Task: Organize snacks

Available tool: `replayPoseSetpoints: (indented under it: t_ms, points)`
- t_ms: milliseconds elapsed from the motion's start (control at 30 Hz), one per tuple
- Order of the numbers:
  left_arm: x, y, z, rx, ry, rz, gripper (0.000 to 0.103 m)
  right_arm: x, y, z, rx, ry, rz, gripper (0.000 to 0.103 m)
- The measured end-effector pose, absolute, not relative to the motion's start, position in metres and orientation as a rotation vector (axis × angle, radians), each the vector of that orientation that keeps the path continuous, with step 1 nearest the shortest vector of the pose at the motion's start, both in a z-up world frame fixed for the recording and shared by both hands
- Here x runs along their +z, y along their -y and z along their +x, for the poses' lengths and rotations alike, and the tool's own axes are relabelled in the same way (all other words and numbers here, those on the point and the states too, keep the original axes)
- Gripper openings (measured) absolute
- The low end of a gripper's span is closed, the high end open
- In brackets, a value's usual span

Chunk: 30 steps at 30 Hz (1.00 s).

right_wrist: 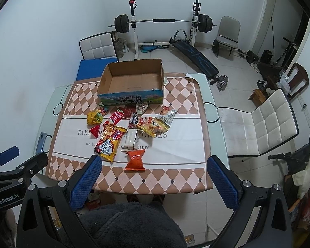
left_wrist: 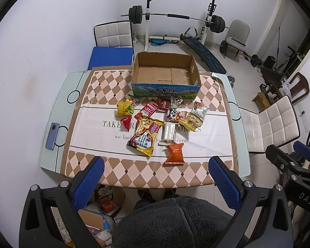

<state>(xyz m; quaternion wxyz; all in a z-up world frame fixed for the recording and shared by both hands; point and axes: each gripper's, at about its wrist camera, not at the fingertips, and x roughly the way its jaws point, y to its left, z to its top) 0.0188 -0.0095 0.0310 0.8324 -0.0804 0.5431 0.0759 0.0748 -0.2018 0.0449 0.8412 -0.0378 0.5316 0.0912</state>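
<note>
Hovering wide open over the near table edge [left_wrist: 240, 165], both left gripper [left_wrist: 155, 171] and right gripper [right_wrist: 154, 170], gripping nothing. Sitting mid-table: snack packets [left_wrist: 161, 122], orange bag [right_wrist: 135, 161] nearest, cardboard box [left_wrist: 165, 72] waiting behind.

White walls and a pale tiled floor [left_wrist: 233, 66] are enclosing a home gym: a barbell rack [left_wrist: 175, 18] is standing against the far wall, a sit-up bench [right_wrist: 196, 55] beside it. White padded chairs [right_wrist: 258, 128] are flanking a glass table [left_wrist: 51, 111] wearing a checked cloth [right_wrist: 175, 91].
</note>
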Motion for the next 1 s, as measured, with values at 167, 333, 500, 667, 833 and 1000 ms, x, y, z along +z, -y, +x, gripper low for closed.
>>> replayPoseSetpoints:
  t_ms: [167, 333, 500, 667, 833, 1000]
  points:
    - [0.032, 0.007, 0.024, 0.169, -1.146, -0.191, 0.103, 0.036, 0.202, 0.08, 0.203, -1.145, -0.053, 0.103]
    - [0.013, -0.015, 0.039, 0.243, -1.146, -0.23, 0.103, 0.002, 0.201, 0.095, 0.216, -1.192, -0.017, 0.103]
    - [-0.033, -0.038, 0.061, 0.29, -1.191, -0.232, 0.103, -0.055, 0.189, 0.125, 0.23, -1.281, 0.028, 0.103]
    - [-0.097, -0.057, 0.087, 0.292, -1.26, -0.195, 0.103, -0.13, 0.169, 0.162, 0.24, -1.378, 0.083, 0.103]
    - [-0.164, -0.068, 0.118, 0.252, -1.338, -0.15, 0.103, -0.222, 0.148, 0.193, 0.222, -1.487, 0.138, 0.103]
    - [-0.234, -0.07, 0.152, 0.177, -1.43, -0.088, 0.103, -0.295, 0.133, 0.206, 0.198, -1.592, 0.159, 0.103]
